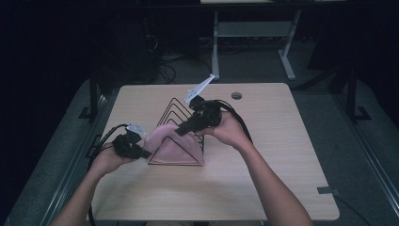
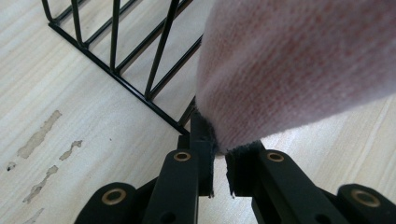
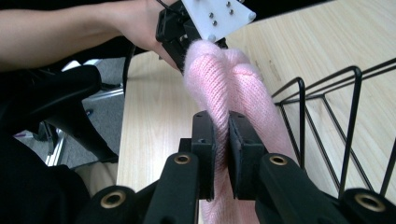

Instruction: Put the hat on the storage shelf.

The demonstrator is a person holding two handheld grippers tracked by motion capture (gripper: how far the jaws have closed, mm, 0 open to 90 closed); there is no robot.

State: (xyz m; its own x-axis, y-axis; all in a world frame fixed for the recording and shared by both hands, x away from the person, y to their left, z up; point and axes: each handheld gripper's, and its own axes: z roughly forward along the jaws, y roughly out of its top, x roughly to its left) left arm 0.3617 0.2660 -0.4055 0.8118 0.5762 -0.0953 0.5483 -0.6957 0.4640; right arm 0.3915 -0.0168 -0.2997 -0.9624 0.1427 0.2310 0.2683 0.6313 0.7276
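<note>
A pink knitted cloth [image 1: 174,145] hangs over the near end of a black wire rack [image 1: 176,110] at mid-table. My left gripper [image 1: 143,153] is at the cloth's left end, shut on its edge [image 2: 243,140]. My right gripper [image 1: 181,129] reaches in from the right above the rack, shut on a bunched fold of the cloth [image 3: 222,116]. In the right gripper view the cloth [image 3: 233,84] stretches away to the left gripper [image 3: 187,42] and the hand that holds it. The rack's wires [image 2: 112,56] stand just left of the cloth [image 2: 303,60] in the left gripper view.
The wooden table [image 1: 273,155] has a round cable hole [image 1: 236,95] at its far edge. Worn patches [image 2: 42,135] mark the wood near the rack. A desk frame [image 1: 254,33] stands on the dark floor beyond the table. A black chair [image 3: 60,98] is at the table's left.
</note>
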